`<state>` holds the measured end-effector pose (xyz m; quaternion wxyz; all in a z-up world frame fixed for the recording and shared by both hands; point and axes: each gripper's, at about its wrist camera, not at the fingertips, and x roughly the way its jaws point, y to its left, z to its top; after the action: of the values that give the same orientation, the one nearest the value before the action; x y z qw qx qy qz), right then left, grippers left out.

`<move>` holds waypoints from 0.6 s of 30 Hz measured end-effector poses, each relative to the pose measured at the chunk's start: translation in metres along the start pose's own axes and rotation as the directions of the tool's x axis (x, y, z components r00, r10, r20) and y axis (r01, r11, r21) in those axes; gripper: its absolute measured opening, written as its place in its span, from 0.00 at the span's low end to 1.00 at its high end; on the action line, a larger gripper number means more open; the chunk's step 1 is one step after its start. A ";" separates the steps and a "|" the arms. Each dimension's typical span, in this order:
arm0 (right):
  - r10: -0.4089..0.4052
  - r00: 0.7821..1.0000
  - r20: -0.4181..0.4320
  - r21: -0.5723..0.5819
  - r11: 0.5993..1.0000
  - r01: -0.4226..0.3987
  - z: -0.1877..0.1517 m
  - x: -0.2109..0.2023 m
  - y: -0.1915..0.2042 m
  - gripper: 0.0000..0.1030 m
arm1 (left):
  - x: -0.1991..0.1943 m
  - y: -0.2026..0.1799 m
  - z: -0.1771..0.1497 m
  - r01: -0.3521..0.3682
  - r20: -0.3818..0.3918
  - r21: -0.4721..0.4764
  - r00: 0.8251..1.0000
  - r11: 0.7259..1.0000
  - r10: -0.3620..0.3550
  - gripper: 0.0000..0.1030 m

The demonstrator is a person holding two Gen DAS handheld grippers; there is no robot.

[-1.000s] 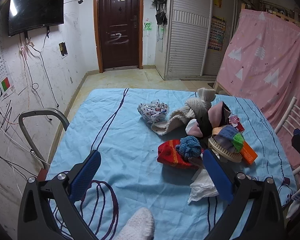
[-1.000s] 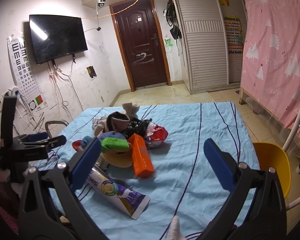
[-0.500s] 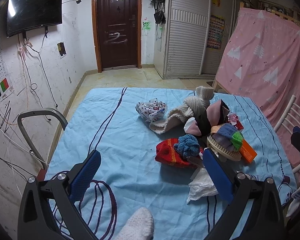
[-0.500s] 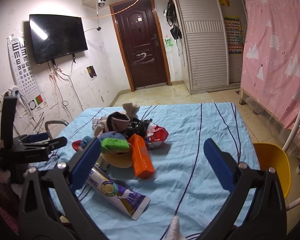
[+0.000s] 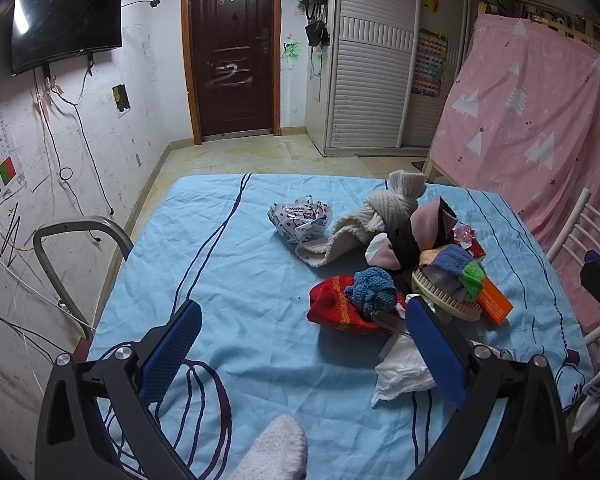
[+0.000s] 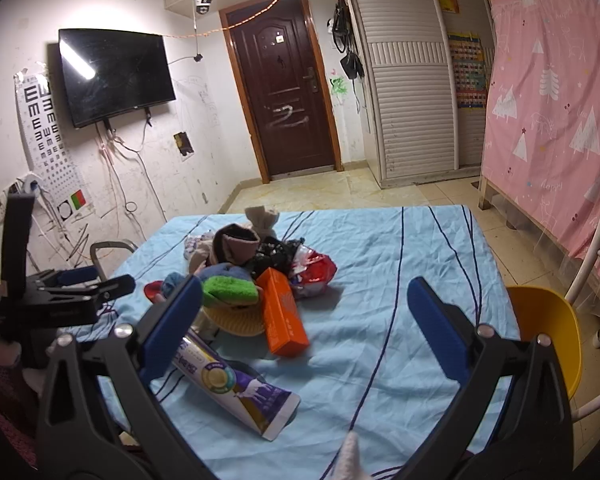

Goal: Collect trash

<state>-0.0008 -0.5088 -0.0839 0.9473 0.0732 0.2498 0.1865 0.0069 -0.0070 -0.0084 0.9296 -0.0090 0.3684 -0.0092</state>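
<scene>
Blue-striped cloth covers the bench (image 5: pixel 236 280), creased all over. Left hand-held gripper (image 5: pixel 300 344) is held low over the near edge, its blue pads spread wide with nothing between them; right hand-held gripper (image 6: pixel 300 324) likewise spread and empty. Left to right in the left wrist view: crumpled printed wrapper (image 5: pixel 300 222) sits alone, near the pile; cream knitted sock bundle (image 5: pixel 384 210) just right of it; red cloth (image 5: pixel 334 308) with a blue knitted piece (image 5: pixel 370 290) on top; white tissue (image 5: pixel 404 368) partly hidden behind the right finger pad; round brush (image 5: pixel 444 296) under a green and blue cloth; orange box (image 5: pixel 496 302), far end cut off by the pile. Right wrist view: toothpaste tube (image 6: pixel 236 388) lies flat, long axis running near-right to far-left, crimped end toward the camera, cap end hidden behind the left pad. Orange box here lies with its long axis pointing away toward the pile. Shiny red wrapper (image 6: pixel 316 270) touches the pile's right side. Yellow chair (image 6: pixel 548 332) stands beside the bench, partly cut off.
</scene>
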 end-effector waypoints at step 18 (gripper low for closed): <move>0.001 1.000 -0.004 0.001 1.000 -0.001 0.000 0.003 0.000 0.96 | 0.001 0.000 0.000 0.001 -0.002 0.001 1.000 1.000 -0.001 0.90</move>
<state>0.0010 -0.5073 -0.0853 0.9467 0.0732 0.2519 0.1869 0.0075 -0.0076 -0.0092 0.9291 -0.0087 0.3695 -0.0098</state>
